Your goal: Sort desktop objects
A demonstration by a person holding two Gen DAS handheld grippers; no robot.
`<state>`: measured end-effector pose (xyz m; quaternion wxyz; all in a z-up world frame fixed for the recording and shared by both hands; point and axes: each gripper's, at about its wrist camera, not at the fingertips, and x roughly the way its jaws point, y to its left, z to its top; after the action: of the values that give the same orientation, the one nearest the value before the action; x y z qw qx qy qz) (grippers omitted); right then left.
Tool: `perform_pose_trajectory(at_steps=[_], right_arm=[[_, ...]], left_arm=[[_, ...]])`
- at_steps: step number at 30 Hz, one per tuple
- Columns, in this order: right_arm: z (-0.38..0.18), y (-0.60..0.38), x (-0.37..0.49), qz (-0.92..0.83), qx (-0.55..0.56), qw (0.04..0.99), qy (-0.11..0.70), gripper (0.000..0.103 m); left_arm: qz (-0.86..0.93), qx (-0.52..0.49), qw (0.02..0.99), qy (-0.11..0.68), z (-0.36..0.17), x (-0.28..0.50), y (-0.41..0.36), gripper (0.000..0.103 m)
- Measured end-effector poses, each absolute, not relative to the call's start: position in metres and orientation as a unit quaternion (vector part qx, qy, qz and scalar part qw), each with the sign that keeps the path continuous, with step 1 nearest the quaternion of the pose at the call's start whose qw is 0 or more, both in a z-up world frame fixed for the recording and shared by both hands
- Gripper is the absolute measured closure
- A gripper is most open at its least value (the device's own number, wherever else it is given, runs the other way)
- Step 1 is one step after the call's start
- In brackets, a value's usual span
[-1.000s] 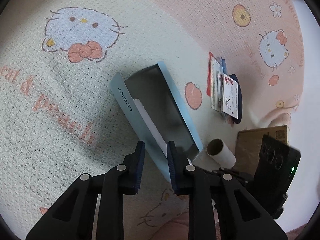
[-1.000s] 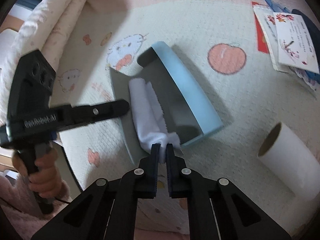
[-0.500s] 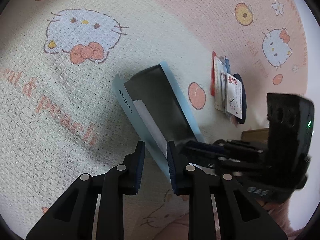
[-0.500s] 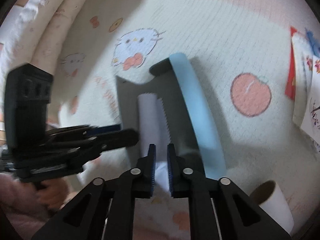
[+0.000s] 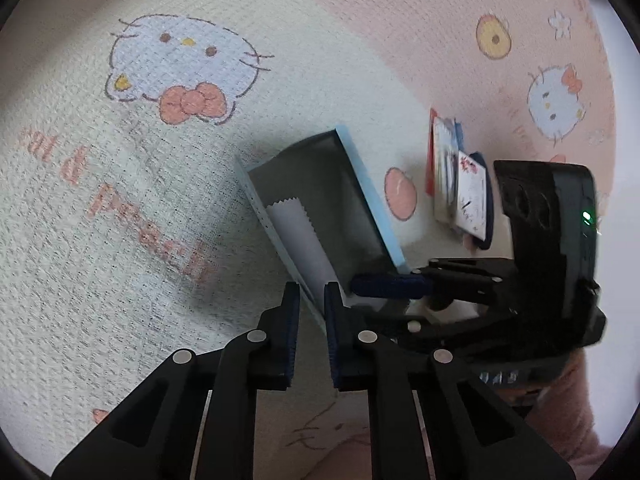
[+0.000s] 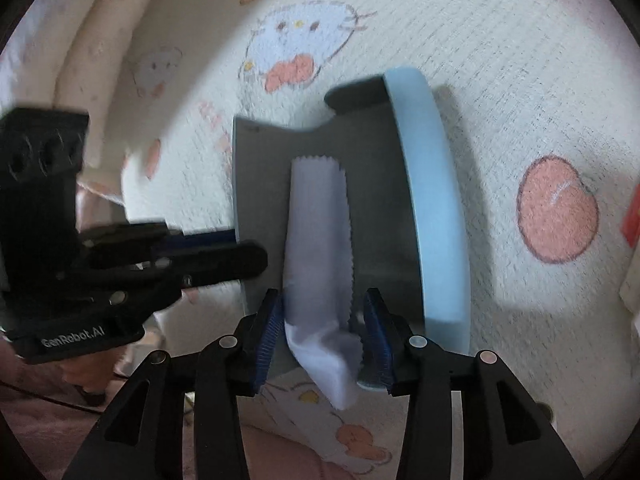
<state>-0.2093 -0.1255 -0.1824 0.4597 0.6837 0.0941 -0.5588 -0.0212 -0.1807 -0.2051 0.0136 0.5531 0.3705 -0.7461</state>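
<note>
A second ago the right gripper [image 6: 323, 334] pinched the white cloth [image 6: 320, 240] with its jaws nearly together; those jaws have just been opening, and the cloth now lies loose between the spread blue pads [image 6: 268, 332], released into the open blue case [image 6: 432, 208]. The left gripper [image 5: 311, 322] has barely shifted, but its jaws have just been closing onto the near wall of the case [image 5: 308, 216], which stands between its fingertips; the pads look pressed to that wall, though blur makes the contact hard to confirm. From the left gripper the cloth [image 5: 298, 240] runs just ahead inside the case, along its left wall. From the right gripper the cloth's crumpled end hangs over the case's near edge between the fingers, and its zigzag-cut end lies further ahead on the grey lining.
</note>
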Motion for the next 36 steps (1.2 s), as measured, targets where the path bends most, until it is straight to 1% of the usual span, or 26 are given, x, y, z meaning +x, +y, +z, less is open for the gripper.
perform_pose_trajectory(at_steps=[3, 5, 7, 9, 10, 11, 12, 14, 17, 19, 22, 30, 33, 36], right_arm=[[-0.189, -0.122, -0.215, -0.55, 0.696, 0.455, 0.078, 0.064], [-0.188, -0.123, -0.212, -0.553, 0.691, 0.456, 0.088, 0.064], [-0.186, -0.125, -0.207, -0.565, 0.681, 0.454, 0.102, 0.067], [-0.183, -0.134, -0.198, -0.574, 0.666, 0.455, 0.14, 0.071], [-0.183, -0.135, -0.198, -0.576, 0.664, 0.454, 0.147, 0.073], [-0.183, -0.134, -0.198, -0.576, 0.666, 0.452, 0.144, 0.087], [-0.185, -0.133, -0.199, -0.575, 0.669, 0.449, 0.14, 0.095], [-0.19, -0.133, -0.195, -0.587, 0.665, 0.438, 0.149, 0.098], [-0.185, -0.143, -0.18, -0.605, 0.64, 0.441, 0.175, 0.1], [-0.185, -0.148, -0.184, -0.606, 0.641, 0.44, 0.169, 0.101], [-0.182, -0.149, -0.196, -0.62, 0.641, 0.426, 0.155, 0.101], [-0.154, -0.143, -0.22, -0.665, 0.611, 0.406, 0.14, 0.101], [-0.155, -0.136, -0.228, -0.671, 0.613, 0.4, 0.122, 0.101], [-0.162, -0.135, -0.222, -0.665, 0.619, 0.398, 0.129, 0.1]], left_arm=[[-0.743, 0.552, 0.01, 0.379, -0.206, -0.022, -0.183, 0.089], [-0.742, 0.552, 0.01, 0.38, -0.207, -0.022, -0.182, 0.089], [-0.739, 0.552, 0.013, 0.386, -0.208, -0.021, -0.184, 0.089], [-0.738, 0.547, 0.011, 0.395, -0.207, -0.021, -0.186, 0.089], [-0.74, 0.543, 0.015, 0.398, -0.206, -0.02, -0.188, 0.089], [-0.742, 0.537, 0.016, 0.401, -0.204, -0.019, -0.19, 0.089], [-0.745, 0.53, 0.015, 0.405, -0.201, -0.018, -0.192, 0.089], [-0.75, 0.521, 0.009, 0.407, -0.195, -0.017, -0.197, 0.087], [-0.757, 0.522, 0.016, 0.393, -0.191, -0.019, -0.2, 0.086], [-0.753, 0.53, 0.022, 0.389, -0.195, -0.02, -0.201, 0.086], [-0.746, 0.527, 0.021, 0.406, -0.199, -0.019, -0.205, 0.086], [-0.75, 0.528, 0.019, 0.399, -0.196, -0.022, -0.201, 0.085], [-0.748, 0.529, 0.022, 0.401, -0.195, -0.022, -0.202, 0.085], [-0.746, 0.529, 0.024, 0.405, -0.196, -0.021, -0.203, 0.085]])
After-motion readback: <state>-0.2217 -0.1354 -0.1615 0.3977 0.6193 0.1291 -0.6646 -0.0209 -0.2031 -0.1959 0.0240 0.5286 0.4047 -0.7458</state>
